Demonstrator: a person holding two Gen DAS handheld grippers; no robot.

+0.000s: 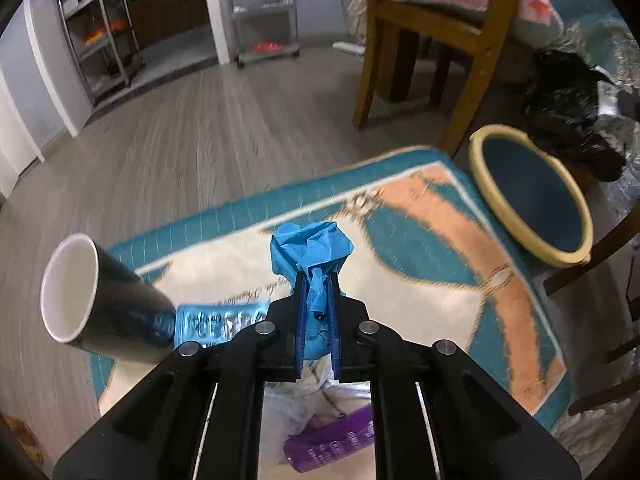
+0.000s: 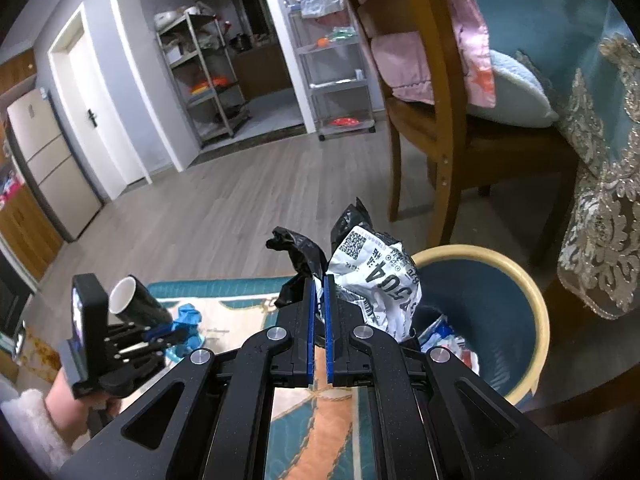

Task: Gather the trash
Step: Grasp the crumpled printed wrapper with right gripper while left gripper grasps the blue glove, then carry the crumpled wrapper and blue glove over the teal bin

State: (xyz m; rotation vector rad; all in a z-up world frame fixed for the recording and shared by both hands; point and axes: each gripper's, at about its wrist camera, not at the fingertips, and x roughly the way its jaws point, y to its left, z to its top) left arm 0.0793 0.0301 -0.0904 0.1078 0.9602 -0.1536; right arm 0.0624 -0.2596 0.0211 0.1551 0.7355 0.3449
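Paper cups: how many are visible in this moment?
1. A black paper cup with a white inside lies on its side at the rug's left edge, open mouth facing the left wrist camera. Others may be hidden inside the bin.

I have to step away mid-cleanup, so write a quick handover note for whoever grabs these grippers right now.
Left gripper: shut on the crumpled blue glove, over the rug.
Right gripper: shut on the black bag with printed label, beside the bin.
Done: some trash is already in the bin.
Left: drop both pieces in. Then collect the black paper cup, the blue blister pack and the purple wrapper, all lying by the rug.
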